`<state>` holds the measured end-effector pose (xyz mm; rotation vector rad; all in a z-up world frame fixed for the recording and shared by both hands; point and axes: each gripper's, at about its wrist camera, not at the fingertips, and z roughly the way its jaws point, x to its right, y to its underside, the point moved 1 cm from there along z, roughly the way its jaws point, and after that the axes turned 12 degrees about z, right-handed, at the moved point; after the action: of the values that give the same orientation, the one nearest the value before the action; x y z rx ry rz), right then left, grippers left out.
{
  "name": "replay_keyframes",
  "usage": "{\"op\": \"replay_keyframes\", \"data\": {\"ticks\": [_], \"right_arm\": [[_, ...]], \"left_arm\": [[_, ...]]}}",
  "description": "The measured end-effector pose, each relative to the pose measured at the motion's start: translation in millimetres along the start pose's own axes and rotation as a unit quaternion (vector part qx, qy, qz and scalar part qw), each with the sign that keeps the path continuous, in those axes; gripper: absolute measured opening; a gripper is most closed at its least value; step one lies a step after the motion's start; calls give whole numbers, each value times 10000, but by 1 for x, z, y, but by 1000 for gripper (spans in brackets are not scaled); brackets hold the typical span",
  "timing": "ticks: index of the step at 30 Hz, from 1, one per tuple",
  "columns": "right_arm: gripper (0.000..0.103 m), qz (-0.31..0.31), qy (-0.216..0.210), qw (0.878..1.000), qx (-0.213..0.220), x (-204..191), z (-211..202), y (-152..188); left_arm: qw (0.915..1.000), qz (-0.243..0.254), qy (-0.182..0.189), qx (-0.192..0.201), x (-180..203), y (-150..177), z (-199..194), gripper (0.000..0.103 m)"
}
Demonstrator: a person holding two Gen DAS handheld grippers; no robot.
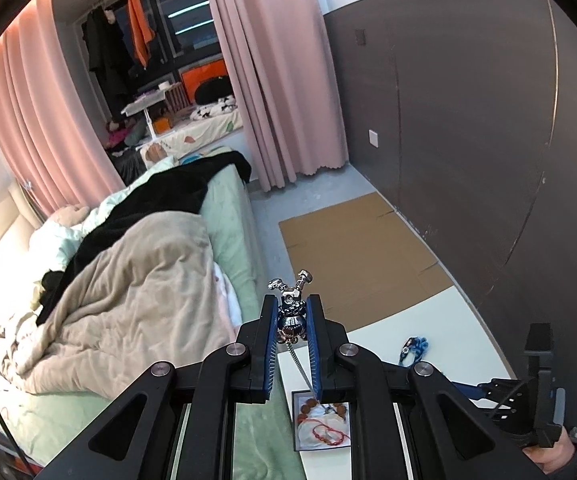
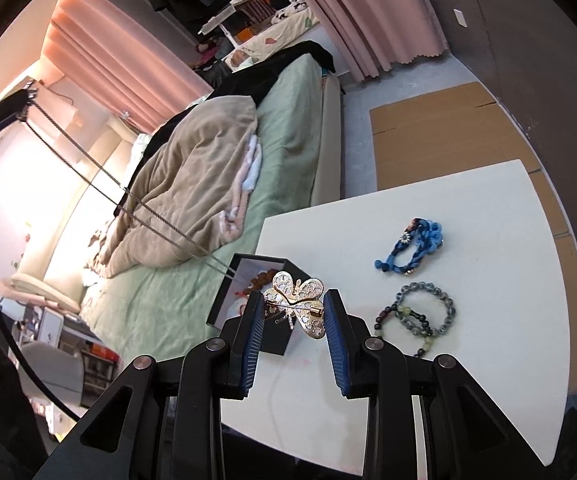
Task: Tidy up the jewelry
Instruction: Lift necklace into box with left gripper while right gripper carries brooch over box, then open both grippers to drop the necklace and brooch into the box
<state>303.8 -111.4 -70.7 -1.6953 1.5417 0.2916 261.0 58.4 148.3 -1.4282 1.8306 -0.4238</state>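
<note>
The left tool point(image 1: 293, 316) is clamped on a silver figurine pendant point(image 1: 291, 312) whose chain point(image 2: 128, 200) trails into the black box point(image 2: 248, 300) on the white surface point(image 2: 468, 208); the right tool point(image 2: 293, 312) grips a gold butterfly brooch point(image 2: 298, 300) just above it.

Left gripper point(image 1: 293, 320): black angular linkage arms, round silver pivot screws, ribbed blue pads on the fingers point(image 1: 272, 344). Right gripper point(image 2: 293, 322): same build. Black cable looping along left edge of right view.
</note>
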Motion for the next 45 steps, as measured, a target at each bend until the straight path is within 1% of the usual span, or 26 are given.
{"op": "replay_keyframes", "data": {"ticks": [7,13,20,26,30,33,37,40,41,43,44,45], "right_arm": [[32,-94,70,9999,-51,-4,6,1],[31,-143,192,9996,-125,-7,17,2],[31,-152,285,9994,-123,-10,30,2],[31,-200,360,9990,-193,-17,45,3],[31,-226,364,9988,-215,-22,56,3],[31,-242,393,9986,-261,-25,66,3],[31,-262,403,9983,-324,-28,76,4],[31,-304,388,9981,-372,-33,86,5],[31,-317,366,9980,-401,-35,90,5],[31,-330,325,9979,-456,-38,96,6],[31,-341,300,9978,-489,-41,100,7],[31,-339,281,9977,-512,-42,103,7]], "left_arm": [[9997,-82,176,-167,-5,20,29,14],[9980,-257,449,-374,-7,47,61,14],[9937,-485,824,-581,-3,79,98,14],[9872,-792,1202,-684,2,106,128,14],[9799,-1053,1511,-770,9,123,149,14],[9739,-1157,1750,-872,16,137,167,15],[9688,-1203,1840,-1145,18,149,190,15],[9648,-1302,1847,-1342,11,159,203,16],[9626,-1363,1893,-1377,7,162,205,18],[9601,-1498,1933,-1356,-1,167,205,31],[9606,-1541,1908,-1304,-5,168,202,47],[9618,-1584,1864,-1228,-10,169,199,61]]}}
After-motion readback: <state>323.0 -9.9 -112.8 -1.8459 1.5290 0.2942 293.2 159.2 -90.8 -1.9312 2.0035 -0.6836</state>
